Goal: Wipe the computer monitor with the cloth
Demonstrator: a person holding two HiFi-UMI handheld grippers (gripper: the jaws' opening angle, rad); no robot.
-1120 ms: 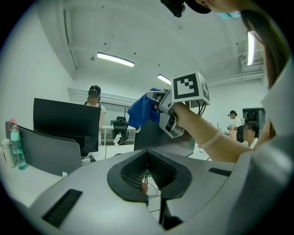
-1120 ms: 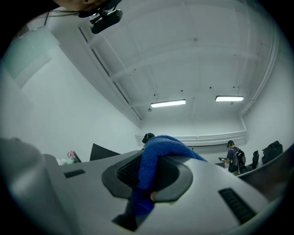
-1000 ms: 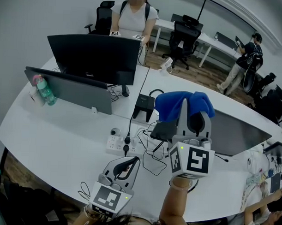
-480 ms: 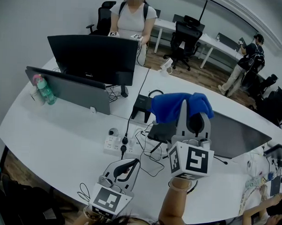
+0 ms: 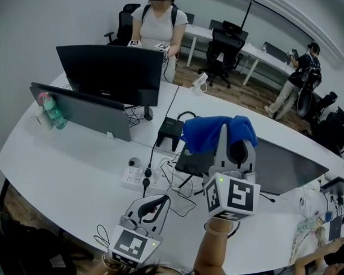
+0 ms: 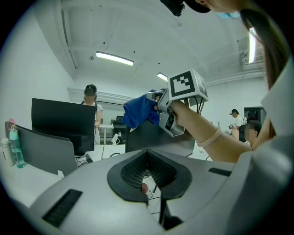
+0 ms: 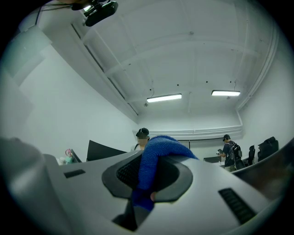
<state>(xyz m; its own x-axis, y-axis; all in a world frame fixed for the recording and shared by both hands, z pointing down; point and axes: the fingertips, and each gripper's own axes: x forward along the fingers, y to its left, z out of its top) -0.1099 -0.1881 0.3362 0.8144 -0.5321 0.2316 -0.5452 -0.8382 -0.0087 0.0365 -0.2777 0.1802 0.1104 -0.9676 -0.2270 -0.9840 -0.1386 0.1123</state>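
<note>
White curved surface (image 5: 64, 170). Bottle (image 5: 50, 110) stands at its left edge, just beside a grey screen (image 5: 83, 111). Black screen (image 5: 109, 73) is behind that, toward the far edge, and a person (image 5: 159, 21) stands past it. Power strip (image 5: 138, 176) with cables lies mid-surface, in front of the screens.

Left gripper (image 5: 160, 199) is low near the front edge, over the cables right of the strip. Its jaws are clenched together with nothing between them, seen clearly in the left gripper view.

Blue cloth (image 5: 214, 133) is right of centre, raised off the surface. It's bunched over the tips of the right gripper (image 5: 235, 143) and hangs toward the left. Right gripper is clamped on the cloth; in the right gripper view a fold runs down between the jaws and drapes over the top of them.

Monitor (image 5: 289, 163) sits along the right part of the surface, leaning back. The cloth is at its upper left corner; can't tell if it touches. A second person (image 5: 298, 76) stands on the floor far right, well apart from the surface.
</note>
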